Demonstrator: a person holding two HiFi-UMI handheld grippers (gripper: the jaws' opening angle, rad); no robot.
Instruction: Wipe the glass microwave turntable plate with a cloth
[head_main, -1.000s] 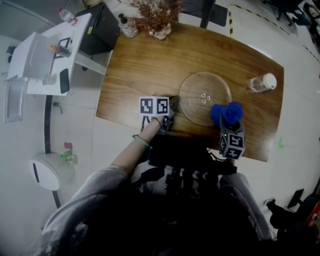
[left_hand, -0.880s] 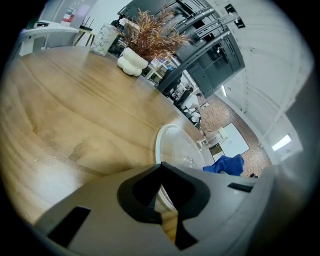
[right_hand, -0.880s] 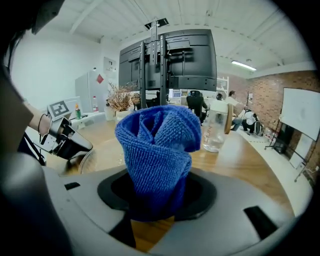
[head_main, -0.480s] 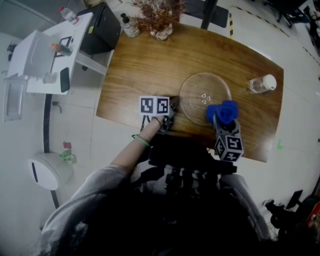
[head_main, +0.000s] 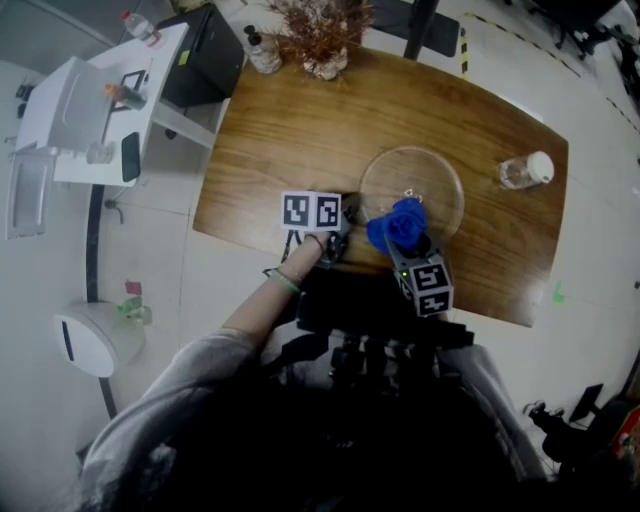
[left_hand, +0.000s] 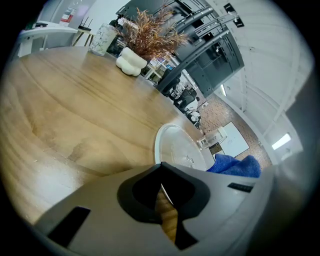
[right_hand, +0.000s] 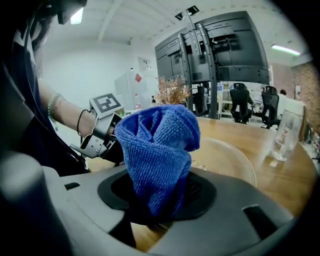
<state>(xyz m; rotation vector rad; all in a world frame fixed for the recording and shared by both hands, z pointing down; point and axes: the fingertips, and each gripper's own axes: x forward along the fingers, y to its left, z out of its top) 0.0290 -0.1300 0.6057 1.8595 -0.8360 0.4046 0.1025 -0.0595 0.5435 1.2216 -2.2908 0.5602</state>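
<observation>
At the plate's left rim, seen from the head view, the left claw rests low on the tabletop. Its own view shows the jaws pinched almost together. Only a thin slit of wood shows between them, and the plate's clear edge runs straight into that slit, so the claw grips the rim.

The plate lies flat on the tabletop, right of centre. Over its near-left part sits the cloth, a bunched blue wad that covers this portion of the glass. Whether the cloth presses on the glass or hangs just above it cannot be told.

The right claw is clamped on the cloth. In its own view the blue fabric rises in a folded bundle from between the closed jaws and fills the gap. The plate spreads just behind and to the right of the cloth there. The left claw appears beyond the cloth, at the plate's far edge in that view.

A clear bottle with a white cap stands to the right of the plate, apart from it. A dried plant in a pale vase stands well beyond the plate, at the tabletop's far edge.
</observation>
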